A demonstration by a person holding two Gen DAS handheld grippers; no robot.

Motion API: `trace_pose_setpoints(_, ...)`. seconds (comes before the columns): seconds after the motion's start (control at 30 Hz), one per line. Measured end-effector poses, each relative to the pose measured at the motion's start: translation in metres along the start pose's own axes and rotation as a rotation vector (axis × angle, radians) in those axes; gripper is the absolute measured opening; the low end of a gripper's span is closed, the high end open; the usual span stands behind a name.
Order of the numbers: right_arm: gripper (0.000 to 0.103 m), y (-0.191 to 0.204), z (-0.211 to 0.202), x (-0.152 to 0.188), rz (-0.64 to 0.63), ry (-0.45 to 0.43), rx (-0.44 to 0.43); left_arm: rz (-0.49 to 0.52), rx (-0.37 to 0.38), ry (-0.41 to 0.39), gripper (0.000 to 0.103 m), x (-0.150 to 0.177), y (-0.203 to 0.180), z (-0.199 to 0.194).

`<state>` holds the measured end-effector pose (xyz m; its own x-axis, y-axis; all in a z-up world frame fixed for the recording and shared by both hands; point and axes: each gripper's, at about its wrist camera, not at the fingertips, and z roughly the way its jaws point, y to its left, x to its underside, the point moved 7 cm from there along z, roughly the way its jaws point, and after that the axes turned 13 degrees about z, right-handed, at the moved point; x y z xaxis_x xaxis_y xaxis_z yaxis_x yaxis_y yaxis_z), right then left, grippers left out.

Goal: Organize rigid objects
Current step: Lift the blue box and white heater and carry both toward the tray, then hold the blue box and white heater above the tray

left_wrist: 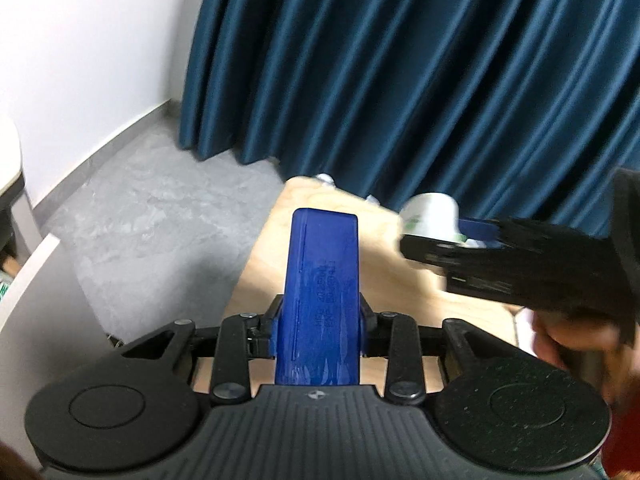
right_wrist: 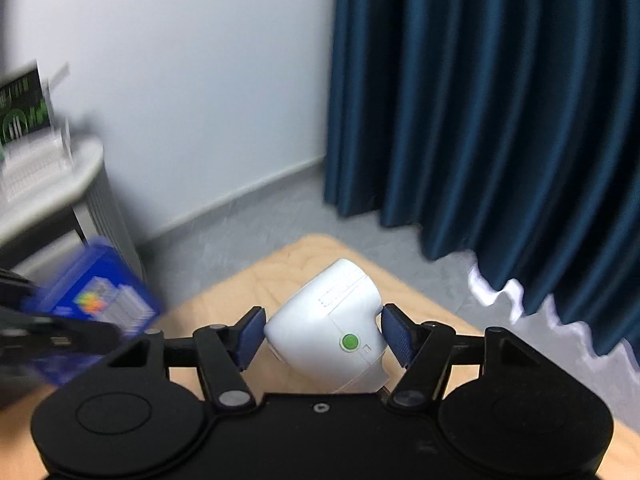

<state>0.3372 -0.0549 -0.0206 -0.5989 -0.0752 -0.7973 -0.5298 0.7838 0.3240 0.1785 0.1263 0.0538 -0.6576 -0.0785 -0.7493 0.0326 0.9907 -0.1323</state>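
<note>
1. Blue box [left_wrist: 320, 300]: rigid, oblong, embossed lettering on the face. Held lengthwise, far end pointing out over the near-left part of the wooden table [left_wrist: 272, 256]. Clear of the surface, so judged to be in carry rather than set down.
2. Left gripper [left_wrist: 320, 328]: jaws drawn nearly together, pinching the blue box at its near end. Grip low on the box, most of its length left free; prob. to let the far end be placed first.
3. White device [right_wrist: 332, 320]: rounded plastic body w/ green button, tilted, nose toward the table's far corner. Seen lifted off the table from the left wrist view.
4. Right gripper [right_wrist: 322, 334]: jaws spread wide because the body is wide; blue pads [right_wrist: 250, 334] pressed on both flanks of the white device. Held, not just straddled, as far as can be told.
5. Table: light wood, rounded far corner. Small pale items at the far edge, too blurred to name.
6. Surroundings: dark blue curtain [right_wrist: 480, 100] behind, grey floor, white wall, side shelf [right_wrist: 48, 184] at left w/ a green-black package.
7. Status (est.): both items in hand, neither placed yet; destination not in view. Risk: grippers close together, a knock between them is possible.
</note>
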Motion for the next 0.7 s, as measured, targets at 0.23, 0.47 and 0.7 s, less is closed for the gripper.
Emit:
trace_pose_setpoints(0.23, 0.077, -0.010, -0.171, 0.022, 0.111, -0.181, 0.151, 0.162, 0.100, -0.078, 0.034, -0.002, -0.073, -0.039)
trace_pose_setpoints(0.47, 0.077, -0.049, -0.309, 0.078, 0.283, -0.285, 0.411, 0.235, 0.238, -0.069, 0.034, 0.019, -0.170, -0.081)
trace_pose_setpoints(0.7, 0.077, -0.065, -0.371, 0.116, 0.390, -0.353, 0.477, 0.318, 0.282, -0.090, 0.034, 0.030, -0.235, -0.120)
